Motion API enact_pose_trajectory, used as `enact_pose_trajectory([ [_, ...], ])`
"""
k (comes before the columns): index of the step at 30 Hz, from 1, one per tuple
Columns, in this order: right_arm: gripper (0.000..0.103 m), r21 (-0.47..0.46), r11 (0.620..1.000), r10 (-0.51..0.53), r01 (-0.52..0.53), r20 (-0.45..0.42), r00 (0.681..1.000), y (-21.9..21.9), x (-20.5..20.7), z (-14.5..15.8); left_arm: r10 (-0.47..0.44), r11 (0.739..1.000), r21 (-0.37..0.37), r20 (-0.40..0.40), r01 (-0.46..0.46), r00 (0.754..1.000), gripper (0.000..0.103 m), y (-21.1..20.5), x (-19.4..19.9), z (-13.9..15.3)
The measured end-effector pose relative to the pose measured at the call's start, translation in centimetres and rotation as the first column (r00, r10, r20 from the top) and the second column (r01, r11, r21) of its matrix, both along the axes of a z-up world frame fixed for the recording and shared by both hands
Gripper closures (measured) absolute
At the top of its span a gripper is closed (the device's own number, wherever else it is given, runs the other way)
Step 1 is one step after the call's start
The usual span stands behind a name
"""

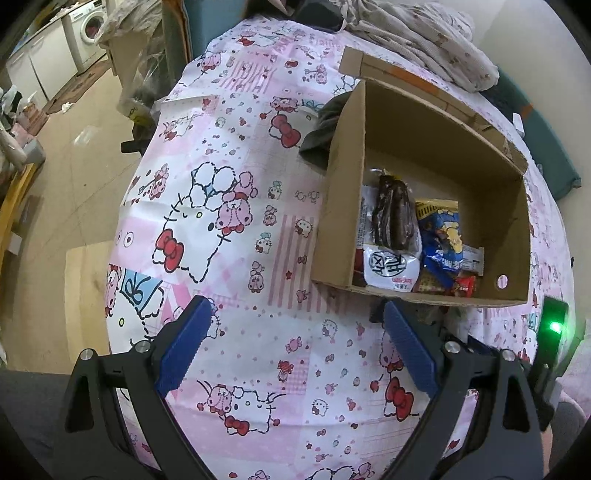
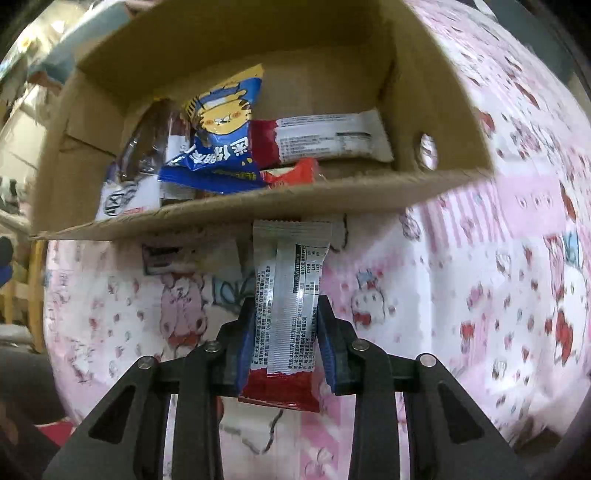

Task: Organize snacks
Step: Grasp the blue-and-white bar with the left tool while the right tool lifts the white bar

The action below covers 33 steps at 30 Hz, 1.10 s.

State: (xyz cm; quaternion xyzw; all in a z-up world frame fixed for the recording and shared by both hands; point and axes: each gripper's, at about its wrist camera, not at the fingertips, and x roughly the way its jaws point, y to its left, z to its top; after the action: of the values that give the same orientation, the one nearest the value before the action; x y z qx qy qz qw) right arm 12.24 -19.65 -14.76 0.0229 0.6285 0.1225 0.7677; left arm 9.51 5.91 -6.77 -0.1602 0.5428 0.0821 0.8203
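An open cardboard box (image 1: 340, 206) sits on the pink cartoon tablecloth (image 1: 229, 236) and holds several snack packets: a dark chocolate one (image 1: 393, 218), a blue one (image 1: 443, 240) and a white one (image 1: 389, 267). My left gripper (image 1: 295, 332) is open and empty, low and left of the box. My right gripper (image 2: 286, 332) is shut on a silver-and-red snack bar (image 2: 290, 295), held just in front of the box's near wall (image 2: 258, 206). Inside the box a blue tiger packet (image 2: 221, 125) and a white-and-red bar (image 2: 328, 140) show.
A dark cloth (image 1: 323, 129) lies against the box's left side. A heap of pale fabric (image 1: 424, 40) lies behind the box. The table edge drops to a tiled floor (image 1: 81, 173) on the left, with a washing machine (image 1: 90, 33) beyond.
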Motion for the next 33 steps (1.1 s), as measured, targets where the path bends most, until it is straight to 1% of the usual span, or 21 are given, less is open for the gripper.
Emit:
enact_pose_trajectory([
  [1,0.071,-0.007,1.0,0.022,-0.022,-0.004,1.0,0.7,0.2,-0.3,-0.001,1.0,-0.001,-0.004,0.001,1.0,0.01,0.1,0.0,-0.1],
  [3,0.071,-0.032,0.994,0.106,-0.106,0.002,0.994,2.2,0.2,-0.7,-0.001,1.0,-0.002,-0.014,0.001,1.0,0.01,0.1,0.1,-0.4],
  [4,0.071,-0.017,0.989,0.147,-0.147,0.002,0.989,2.9,-0.2,-0.5,0.001,1.0,-0.004,-0.019,-0.001,1.0,0.01,0.2,0.1,-0.5],
  [5,0.071,0.034,0.976,0.214,-0.214,-0.005,0.977,3.7,-0.8,-0.2,0.004,1.0,-0.008,-0.023,-0.005,1.0,0.01,0.4,0.0,-0.6],
  [6,0.071,0.069,0.954,0.293,-0.291,-0.017,0.956,4.8,-1.6,0.2,0.015,1.0,-0.013,-0.028,-0.015,0.999,0.01,0.7,-0.1,-0.7],
  [7,0.071,0.083,0.927,0.367,-0.366,-0.003,0.93,5.6,-2.8,1.0,0.024,1.0,-0.014,-0.03,-0.024,0.999,0.01,0.9,-0.1,-0.7],
  [8,0.071,0.092,0.907,0.412,-0.411,0.007,0.911,6.0,-3.7,1.8,0.033,0.999,-0.013,-0.037,-0.034,0.999,0.01,1.1,-0.2,-0.9],
  [9,0.071,0.107,0.904,0.416,-0.414,0.007,0.909,5.9,-4.3,2.4,0.042,0.999,-0.009,-0.046,-0.043,0.998,0.01,1.3,-0.2,-1.1],
  [11,0.071,0.144,0.924,0.358,-0.354,-0.002,0.934,4.5,-4.5,3.2,0.056,0.998,-0.021,-0.067,-0.058,0.996,0.01,1.3,-0.3,-1.8],
  [13,0.071,0.154,0.944,0.297,-0.291,-0.018,0.955,3.1,-4.1,3.6,0.05,0.998,-0.043,-0.087,-0.054,0.995,0.01,0.7,-0.2,-2.7],
  [15,0.071,0.159,0.966,0.213,-0.206,-0.034,0.976,1.5,-3.3,3.8,0.014,0.999,-0.046,-0.098,-0.018,0.995,0.011,-0.6,0.0,-3.5],
  [17,0.071,0.172,0.978,0.127,-0.117,-0.046,0.991,-0.6,-2.9,3.8,-0.025,0.999,-0.04,-0.114,0.02,0.993,0.014,-2.3,0.5,-4.6],
  [19,0.071,0.174,0.982,0.078,-0.068,-0.051,0.996,-1.4,-2.4,3.7,-0.056,0.996,-0.072,-0.136,0.047,0.989,0.019,-3.8,1.1,-5.7],
  [20,0.071,0.176,0.983,0.055,-0.045,-0.052,0.997,-2.0,-2.3,3.7,-0.065,0.995,-0.08,-0.142,0.054,0.988,0.019,-4.4,1.5,-6.1],
  [24,0.07,0.188,0.982,0.012,-0.003,-0.044,0.999,-3.3,-1.8,4.2,-0.097,0.995,-0.045,-0.156,0.091,0.983,0.019,-6.6,2.9,-7.9],
  [26,0.07,0.191,0.982,0.002,0.006,-0.041,0.999,-3.9,-1.6,4.5,-0.096,0.995,-0.016,-0.166,0.095,0.981,0.02,-7.0,3.2,-9.0],
  [28,0.07,0.181,0.983,-0.007,0.013,-0.037,0.999,-3.9,-1.9,4.4,-0.093,0.995,0.014,-0.183,0.097,0.979,0.034,-6.9,3.3,-10.1],
  [29,0.07,0.169,0.986,-0.011,0.017,-0.037,0.999,-3.9,-1.8,4.2,-0.095,0.994,0.028,-0.181,0.102,0.979,0.038,-6.8,3.2,-10.3],
  [30,0.07,0.16,0.987,-0.012,0.018,-0.039,0.999,-2.5,-2.4,3.3,-0.096,0.993,0.045,-0.169,0.105,0.981,0.044,-6.7,3.1,-10.2],
  [32,0.07,0.156,0.988,-0.009,0.017,-0.052,0.999,-2.5,-2.5,3.0,-0.087,0.994,0.05,-0.17,0.096,0.982,0.061,-6.3,3.0,-10.1],
  [33,0.07,0.156,0.988,-0.006,0.014,-0.052,0.999,-1.9,-2.6,2.8,-0.078,0.995,0.046,-0.166,0.087,0.983,0.082,-6.1,2.9,-10.0],
])
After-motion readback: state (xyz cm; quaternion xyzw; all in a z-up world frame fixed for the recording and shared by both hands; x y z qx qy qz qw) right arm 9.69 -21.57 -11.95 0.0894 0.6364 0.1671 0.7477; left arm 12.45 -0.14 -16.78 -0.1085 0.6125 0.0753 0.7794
